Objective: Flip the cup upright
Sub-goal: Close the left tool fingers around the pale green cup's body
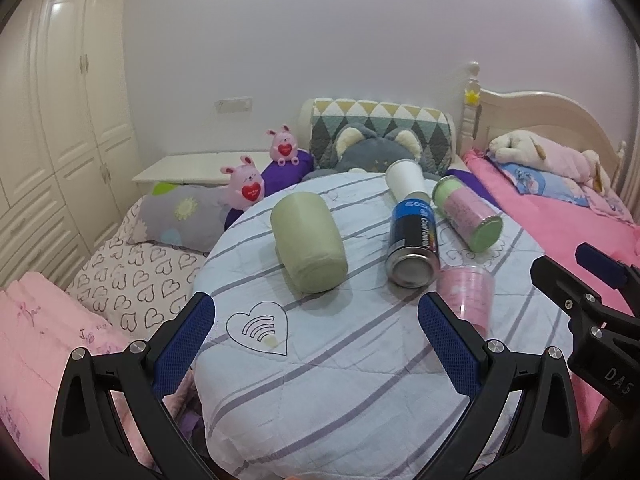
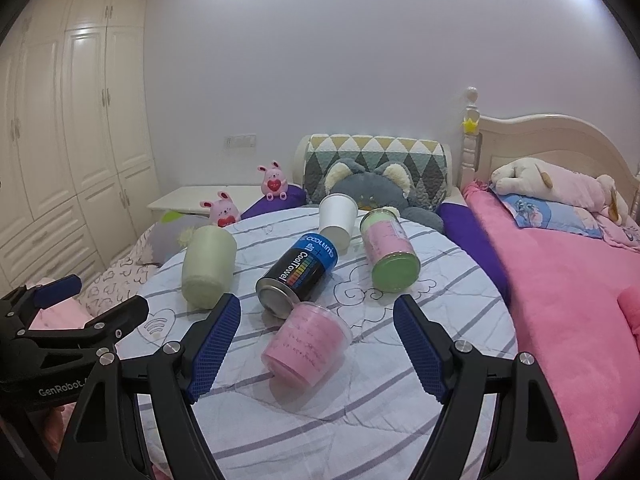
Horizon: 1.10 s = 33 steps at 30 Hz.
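A pale green cup (image 1: 307,243) (image 2: 208,266) lies on its side on the round striped table (image 1: 340,360) (image 2: 360,392). A pink translucent cup (image 2: 306,344) (image 1: 466,294) lies on its side near the front. A white paper cup (image 2: 338,218) (image 1: 408,184) lies at the back. My left gripper (image 1: 316,332) is open and empty, just in front of the green cup. My right gripper (image 2: 316,340) is open, its fingers either side of the pink cup and not touching it.
A blue and black CoolTowel can (image 2: 298,272) (image 1: 414,244) and a pink and green can (image 2: 390,252) (image 1: 470,214) lie on the table. Pillows and plush toys (image 2: 368,192) sit behind. A pink bed (image 2: 560,280) is on the right, a wardrobe (image 2: 80,120) on the left.
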Motion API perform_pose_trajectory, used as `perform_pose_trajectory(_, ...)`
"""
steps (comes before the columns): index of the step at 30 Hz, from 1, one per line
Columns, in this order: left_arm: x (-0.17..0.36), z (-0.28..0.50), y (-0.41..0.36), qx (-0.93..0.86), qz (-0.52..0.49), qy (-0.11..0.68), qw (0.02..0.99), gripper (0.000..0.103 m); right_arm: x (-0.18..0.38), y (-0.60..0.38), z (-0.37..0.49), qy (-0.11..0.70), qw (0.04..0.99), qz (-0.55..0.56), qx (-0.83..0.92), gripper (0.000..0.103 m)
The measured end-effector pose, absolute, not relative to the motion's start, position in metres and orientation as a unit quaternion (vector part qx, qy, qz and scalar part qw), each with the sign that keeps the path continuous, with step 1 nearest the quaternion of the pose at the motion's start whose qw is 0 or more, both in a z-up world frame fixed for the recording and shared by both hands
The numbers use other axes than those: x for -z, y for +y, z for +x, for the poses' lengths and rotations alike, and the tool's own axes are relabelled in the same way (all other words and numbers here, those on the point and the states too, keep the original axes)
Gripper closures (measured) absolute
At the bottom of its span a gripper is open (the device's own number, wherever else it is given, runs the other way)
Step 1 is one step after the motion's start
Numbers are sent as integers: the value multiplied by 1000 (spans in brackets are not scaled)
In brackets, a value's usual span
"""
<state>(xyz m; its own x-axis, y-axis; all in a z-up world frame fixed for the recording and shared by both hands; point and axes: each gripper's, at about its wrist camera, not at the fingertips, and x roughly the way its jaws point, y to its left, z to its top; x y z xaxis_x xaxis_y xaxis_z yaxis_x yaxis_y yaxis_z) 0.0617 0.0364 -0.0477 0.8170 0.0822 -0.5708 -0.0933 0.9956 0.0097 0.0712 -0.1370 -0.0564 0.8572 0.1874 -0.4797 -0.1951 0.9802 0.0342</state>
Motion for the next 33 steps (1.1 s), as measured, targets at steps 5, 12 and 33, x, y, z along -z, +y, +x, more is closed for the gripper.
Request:
perform_pose_trajectory(5,53,74,44,-49,-22,310,949,0,60,-132,82,256,961,-9,-100,23)
perform_pose_trajectory(12,64,98,58,-64,-52,330,940,0,65,-128,101,266,959,-7,-100,23)
perform_pose_trajectory(33,109,203,54,-96,-84,418,899,0,83,-140,150,286,950,17,-125,23)
